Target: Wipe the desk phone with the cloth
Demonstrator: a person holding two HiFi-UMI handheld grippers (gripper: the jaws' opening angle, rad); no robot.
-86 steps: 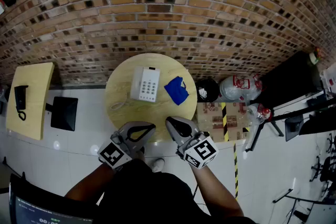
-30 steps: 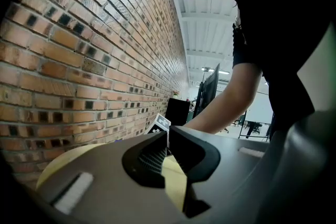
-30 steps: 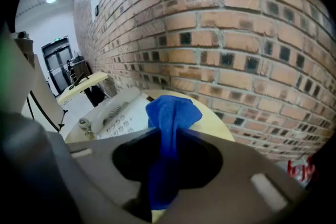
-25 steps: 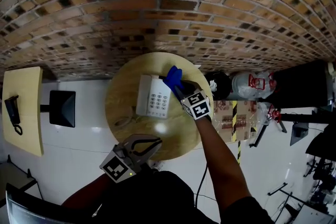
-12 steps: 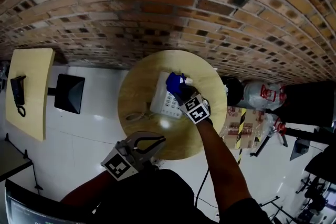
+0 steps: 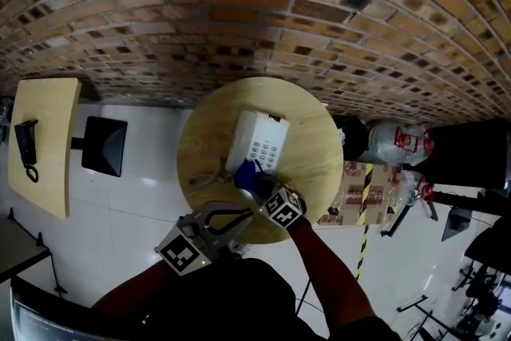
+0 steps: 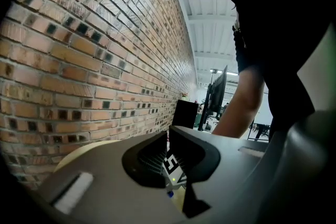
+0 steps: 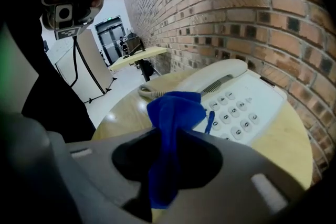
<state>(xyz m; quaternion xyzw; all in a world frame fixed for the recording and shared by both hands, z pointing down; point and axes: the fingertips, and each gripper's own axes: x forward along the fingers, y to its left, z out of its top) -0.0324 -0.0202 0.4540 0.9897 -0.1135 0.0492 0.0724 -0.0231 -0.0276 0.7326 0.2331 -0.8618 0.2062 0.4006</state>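
A brick wall [image 6: 239, 12] runs along the back of the room above a pale, shiny floor [image 6: 136, 204]. A round wooden table [image 6: 311, 164] stands close against the wall. Off to the left is a second, rectangular table [image 6: 44, 172] with a black handset [image 6: 28, 148] on it, and a dark square object [image 6: 104, 146] sits on the floor between the two tables. To the right of the round table stands a dark bin [image 6: 354, 141]; I cannot make out what is in it. A clear plastic bag [image 6: 395, 141] with red print lies beside it, and nearer to me is a cardboard box [image 6: 351, 200] with striped tape on it. The white phone [image 6: 259, 141] lies on the round table just ahead of the right gripper [image 6: 259, 186], with its keypad nearest the jaws, the handset beyond and the coiled cord [image 8: 144, 91] off to the left. Those jaws are clamped on the blue cloth [image 6: 247, 174]. The cloth bunches up ahead of the tips, over the near end of the phone, and a tail of it hangs back between the jaws. The left gripper [image 7: 168, 136] is held back at the table's near edge, well short of the phone. Its jaws are pressed together at the tips with nothing between them, and the right gripper's marker cube shows just beyond them.
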